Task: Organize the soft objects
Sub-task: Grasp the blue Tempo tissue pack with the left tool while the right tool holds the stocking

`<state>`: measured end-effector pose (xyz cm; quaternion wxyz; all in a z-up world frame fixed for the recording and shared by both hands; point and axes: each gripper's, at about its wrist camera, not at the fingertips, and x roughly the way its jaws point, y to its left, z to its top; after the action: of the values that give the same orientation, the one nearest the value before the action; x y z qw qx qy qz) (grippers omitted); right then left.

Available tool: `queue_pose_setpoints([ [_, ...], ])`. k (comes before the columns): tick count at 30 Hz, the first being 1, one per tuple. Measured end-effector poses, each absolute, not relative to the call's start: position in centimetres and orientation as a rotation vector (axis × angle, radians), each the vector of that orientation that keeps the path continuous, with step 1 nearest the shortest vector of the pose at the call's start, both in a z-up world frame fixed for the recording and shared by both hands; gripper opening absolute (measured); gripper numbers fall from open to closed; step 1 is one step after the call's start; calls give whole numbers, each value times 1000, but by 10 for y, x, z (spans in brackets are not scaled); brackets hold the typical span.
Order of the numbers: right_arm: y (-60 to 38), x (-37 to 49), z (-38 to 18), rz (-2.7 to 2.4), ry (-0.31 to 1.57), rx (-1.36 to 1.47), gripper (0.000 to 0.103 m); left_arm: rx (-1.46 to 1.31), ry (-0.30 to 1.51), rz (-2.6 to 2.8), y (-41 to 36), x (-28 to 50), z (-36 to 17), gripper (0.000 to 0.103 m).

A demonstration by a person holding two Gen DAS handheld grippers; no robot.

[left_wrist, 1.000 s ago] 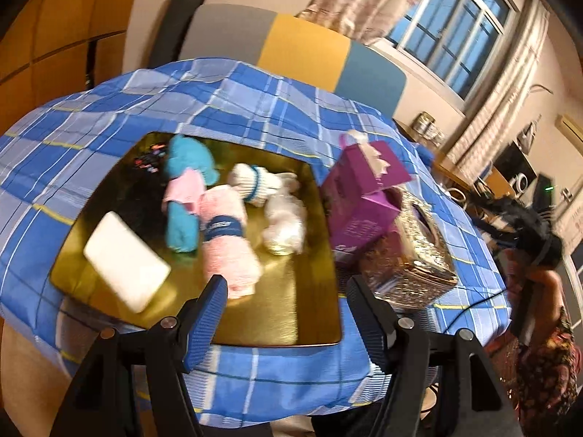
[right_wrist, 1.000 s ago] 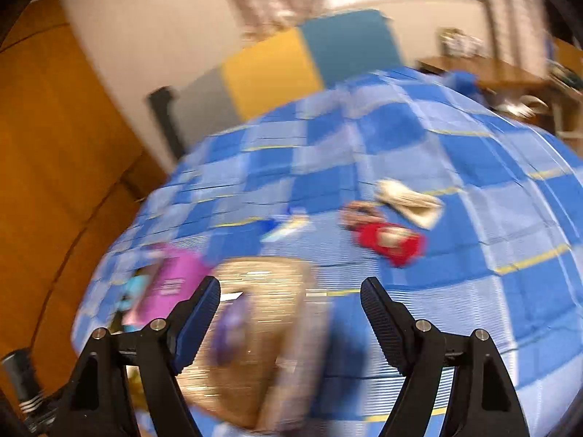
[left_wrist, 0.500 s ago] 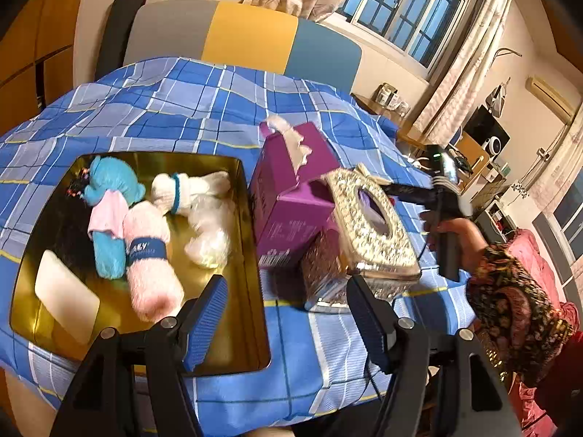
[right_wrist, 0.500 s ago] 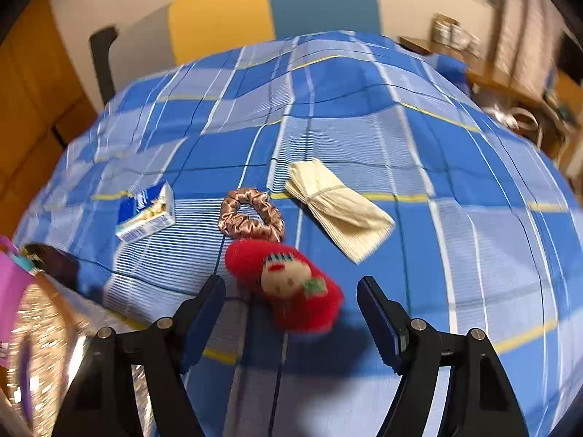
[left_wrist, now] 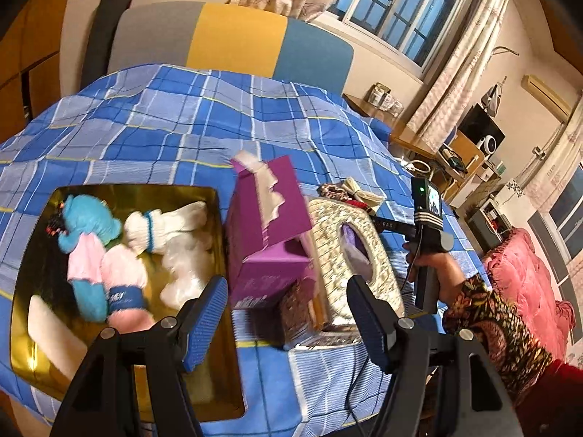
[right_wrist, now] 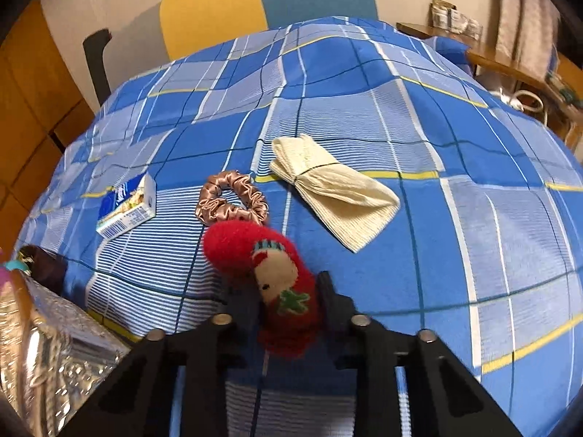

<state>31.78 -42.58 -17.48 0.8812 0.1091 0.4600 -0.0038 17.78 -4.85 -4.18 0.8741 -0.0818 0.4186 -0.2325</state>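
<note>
The right gripper (right_wrist: 288, 295) has its fingers clenched on the red doll (right_wrist: 269, 273), which lies on the blue checked worktop (right_wrist: 455, 255) touching the scrunchie (right_wrist: 231, 198). The left gripper (left_wrist: 288, 313) hovers with fingers spread wide, empty, above the gold tray (left_wrist: 222, 382) and purple box (left_wrist: 269, 240).

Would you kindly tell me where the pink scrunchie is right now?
In the right wrist view, the pink scrunchie lies on the blue checked cloth, just beyond the red plush doll, between the small blue carton and the cream folded cloth.
</note>
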Motion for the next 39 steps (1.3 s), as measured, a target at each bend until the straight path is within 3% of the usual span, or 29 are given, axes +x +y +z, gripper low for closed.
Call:
queue_pose_setpoints([
  [11, -432, 273, -180, -47, 906, 282, 24, -31, 873, -527, -107, 242, 13, 69],
  [23, -429, 268, -186, -120, 830, 311, 24, 166, 1055, -526, -184, 344, -3, 69],
  [31, -425, 270, -186, -135, 840, 290, 25, 412, 1224, -513, -233, 421, -60, 69],
  [39, -421, 274, -185, -147, 864, 251, 26, 517, 1355, -526, -258, 450, -122, 69],
])
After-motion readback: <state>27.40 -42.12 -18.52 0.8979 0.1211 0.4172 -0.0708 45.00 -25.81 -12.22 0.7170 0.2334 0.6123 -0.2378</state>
